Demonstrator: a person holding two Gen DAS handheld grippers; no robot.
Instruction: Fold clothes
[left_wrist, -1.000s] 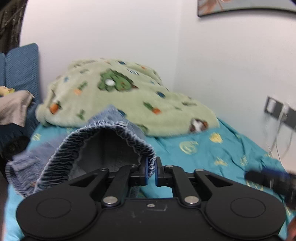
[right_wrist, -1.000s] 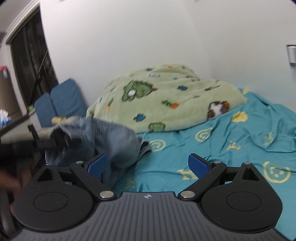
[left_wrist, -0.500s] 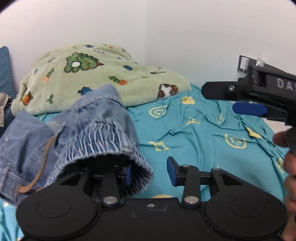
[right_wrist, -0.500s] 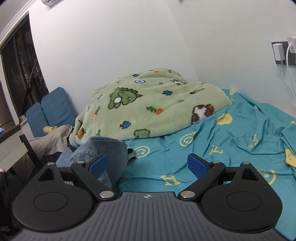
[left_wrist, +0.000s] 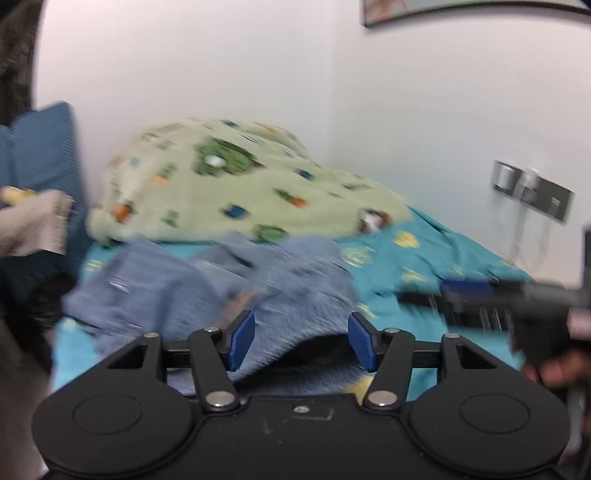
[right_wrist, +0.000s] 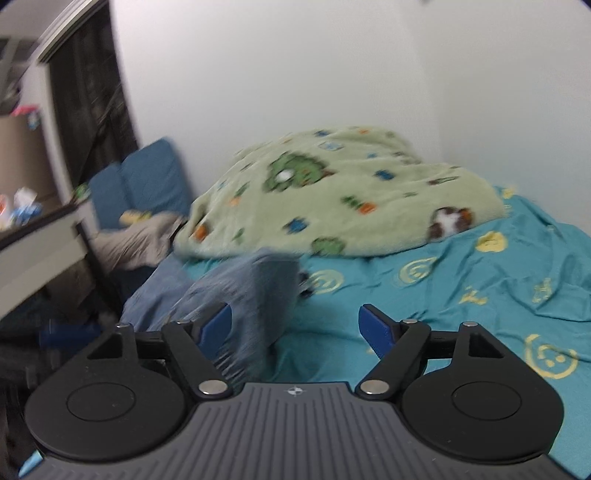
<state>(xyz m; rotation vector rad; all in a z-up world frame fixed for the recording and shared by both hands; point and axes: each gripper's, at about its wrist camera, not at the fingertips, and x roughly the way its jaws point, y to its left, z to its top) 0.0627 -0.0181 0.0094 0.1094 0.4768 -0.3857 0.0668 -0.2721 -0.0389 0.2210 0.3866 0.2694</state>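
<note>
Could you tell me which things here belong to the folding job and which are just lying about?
Part of the job:
- denim garment, crumpled on the bed
- left tool, open
- right tool, open

Just lying about:
- green patterned blanket
- teal bedsheet
- blue cushions
- grey cloth
- wall sockets

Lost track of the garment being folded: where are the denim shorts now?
The denim shorts lie crumpled on the teal sheet, in front of the green blanket, at the bed's left side.
</note>
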